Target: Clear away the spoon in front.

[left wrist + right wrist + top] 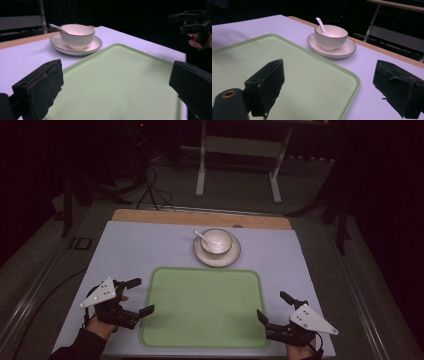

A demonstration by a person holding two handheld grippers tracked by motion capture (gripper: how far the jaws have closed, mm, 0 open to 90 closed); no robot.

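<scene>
Tray (202,307) between spread jaws of left gripper (137,296) and right gripper (272,307).

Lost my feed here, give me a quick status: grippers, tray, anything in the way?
Left gripper open, empty, at tray's left edge. Right gripper open, empty, at its right corner. Green tray bare, flat on table. Bowl with spoon on saucer beyond it, apart; nothing blocking.
</scene>
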